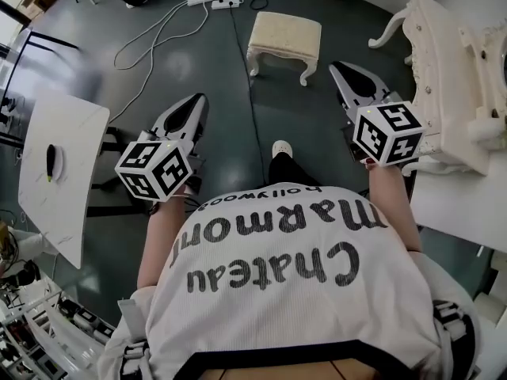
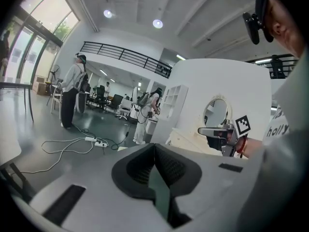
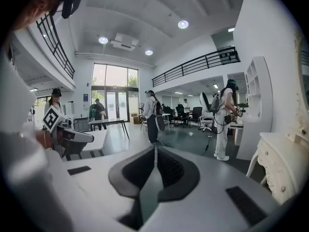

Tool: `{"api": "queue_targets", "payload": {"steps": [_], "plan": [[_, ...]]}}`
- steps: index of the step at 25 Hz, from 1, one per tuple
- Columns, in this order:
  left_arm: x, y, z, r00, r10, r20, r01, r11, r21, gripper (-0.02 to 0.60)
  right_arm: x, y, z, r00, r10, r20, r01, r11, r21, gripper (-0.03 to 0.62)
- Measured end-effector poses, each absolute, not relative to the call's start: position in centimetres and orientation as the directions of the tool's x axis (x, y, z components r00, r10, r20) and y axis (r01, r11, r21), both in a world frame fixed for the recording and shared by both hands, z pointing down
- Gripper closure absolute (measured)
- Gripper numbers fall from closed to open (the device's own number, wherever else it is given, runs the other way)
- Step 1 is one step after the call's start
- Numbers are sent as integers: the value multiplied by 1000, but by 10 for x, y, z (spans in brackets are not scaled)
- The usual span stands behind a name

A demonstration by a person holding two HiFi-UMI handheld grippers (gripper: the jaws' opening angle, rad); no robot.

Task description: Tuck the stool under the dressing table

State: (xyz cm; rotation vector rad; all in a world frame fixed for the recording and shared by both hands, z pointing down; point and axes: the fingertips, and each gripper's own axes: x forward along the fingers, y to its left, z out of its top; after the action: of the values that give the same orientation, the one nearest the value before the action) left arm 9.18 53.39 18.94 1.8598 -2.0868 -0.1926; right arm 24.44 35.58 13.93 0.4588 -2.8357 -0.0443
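Left tool (image 1: 196, 101): I see its jaws pressed together with nothing between them. It hangs over the dark floor (image 1: 238, 93), on my left.
Right tool (image 1: 341, 69): its jaws are together too, and empty. It is just beside the dressing table (image 1: 447, 85).
Stool (image 1: 285, 44): cream, with a soft top and curly legs. It stands on the floor far ahead of me, left of the dressing table and apart from it, not under it.
Dressing table: white and carved, at the right.
Cables (image 1: 158, 30): white, lying on the floor far left of the stool.
Side table (image 1: 71, 133): white, at the left, with a small dark thing (image 1: 51, 161) on it.
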Motion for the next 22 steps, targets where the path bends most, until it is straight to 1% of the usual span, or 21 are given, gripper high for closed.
{"api": "queue_targets", "payload": {"steps": [5, 16, 22], "plan": [[67, 507, 185, -103, -983, 151, -931, 149, 334, 558, 213, 321, 145, -917, -293, 271, -288, 956, 58, 557], [15, 392, 168, -132, -981, 145, -919, 176, 352, 558, 151, 204, 134, -928, -238, 285, -234, 971, 49, 557], [-3, 342, 166, -139, -979, 150, -914, 186, 362, 558, 132, 154, 138, -928, -216, 304, -217, 976, 30, 557]]}}
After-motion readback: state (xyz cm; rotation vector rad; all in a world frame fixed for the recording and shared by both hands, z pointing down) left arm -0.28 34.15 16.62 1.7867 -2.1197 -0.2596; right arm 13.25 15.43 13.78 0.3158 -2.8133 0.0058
